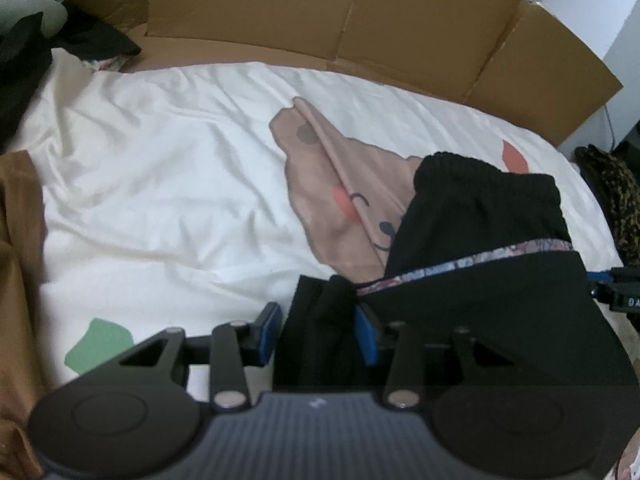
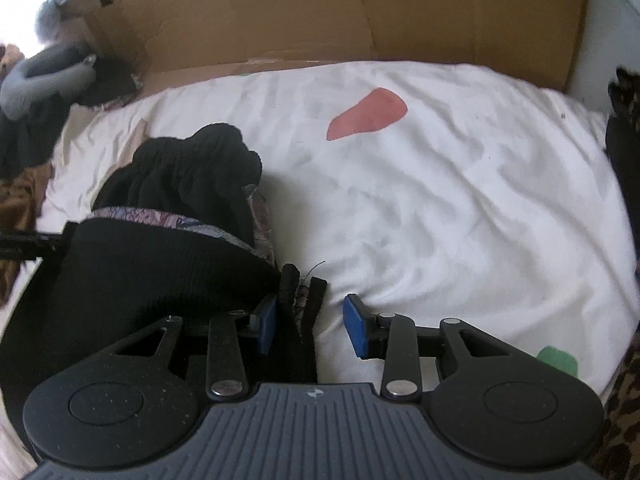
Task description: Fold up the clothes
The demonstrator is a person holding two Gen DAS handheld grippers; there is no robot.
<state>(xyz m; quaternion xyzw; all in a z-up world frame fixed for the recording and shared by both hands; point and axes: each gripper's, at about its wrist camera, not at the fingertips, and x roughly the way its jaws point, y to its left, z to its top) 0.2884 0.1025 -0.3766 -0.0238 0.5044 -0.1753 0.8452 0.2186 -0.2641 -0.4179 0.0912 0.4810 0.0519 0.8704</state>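
Note:
A black garment (image 1: 480, 216) with a patterned trim band lies folded on a white bed sheet (image 1: 160, 184) printed with a brown bear. My left gripper (image 1: 319, 334) is at its left end, and a thick bunch of the black cloth fills the gap between the blue pads (image 1: 366, 336), which press on it. In the right wrist view the same black garment (image 2: 168, 256) sits to the left. My right gripper (image 2: 312, 327) is open: the garment's edge rests against the left pad (image 2: 266, 324), while bare sheet shows beside the right pad.
Cardboard panels (image 1: 360, 20) stand along the far side of the bed. Dark clothes (image 1: 24, 64) are piled at the far left, and a brown garment (image 1: 16, 280) lies at the left edge. Leopard-print fabric (image 2: 620, 400) lies on the right.

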